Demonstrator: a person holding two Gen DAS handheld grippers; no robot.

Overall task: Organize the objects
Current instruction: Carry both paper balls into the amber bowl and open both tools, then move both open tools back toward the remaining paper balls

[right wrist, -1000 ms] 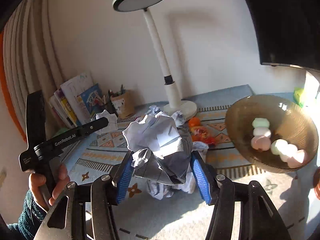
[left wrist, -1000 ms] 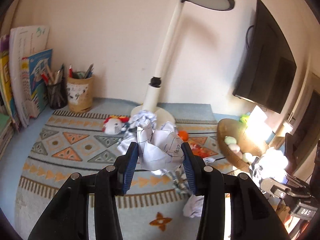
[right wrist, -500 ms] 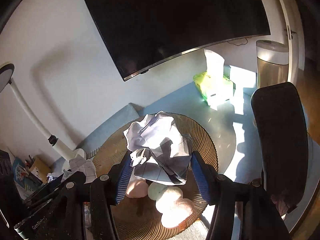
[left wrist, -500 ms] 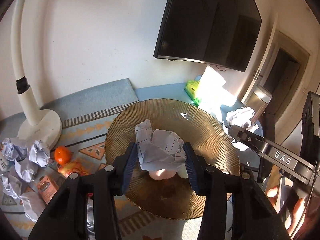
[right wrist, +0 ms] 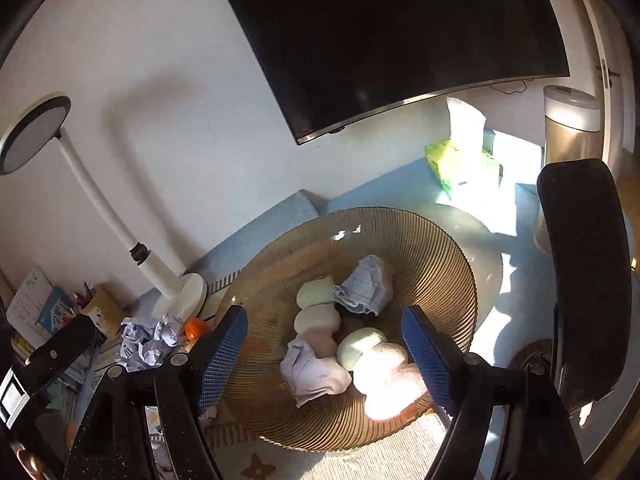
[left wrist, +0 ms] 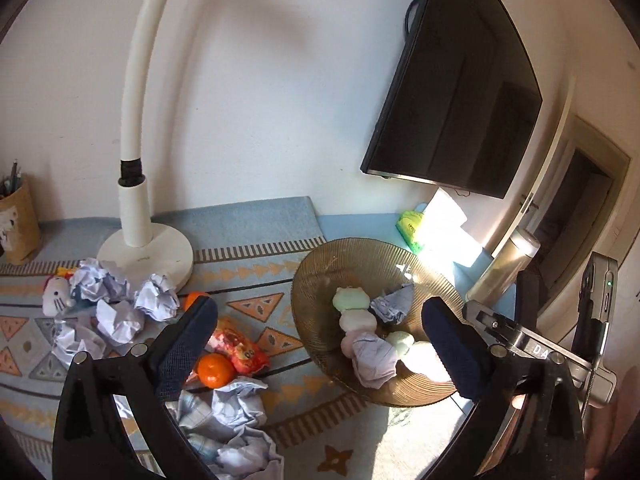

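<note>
1. Left wrist view is showing me my left claw (left wrist: 320, 344) with its jaws opening wide and nothing pinched between them; it is hovering beside the ribbed amber bowl (left wrist: 320, 276).
2. Two crumpled paper balls are lying in that bowl: one (left wrist: 374, 364) at the near side against the pastel squishy toys (left wrist: 352, 300), the other (left wrist: 394, 304) further back.
3. More crumpled paper (left wrist: 116, 304) is sitting on the patterned mat (left wrist: 256, 272) near the base of the white lamp (left wrist: 146, 252), with an orange (left wrist: 214, 370) and a red snack packet (left wrist: 240, 348) just beside my left pad.
4. I am seeing my right claw (right wrist: 324, 354) from the right wrist view, jaws also opening and holding nothing, poised right above the bowl (right wrist: 436, 248).
5. Below it, one paper ball (right wrist: 308, 372) is resting against the pink toy (right wrist: 320, 342), and the second (right wrist: 366, 290) is lying beside the green one (right wrist: 316, 294).
6. A tissue pack (right wrist: 464, 164) is standing on the blue worktop (right wrist: 404, 188) behind the bowl, under the dark screen (right wrist: 384, 40).
</note>
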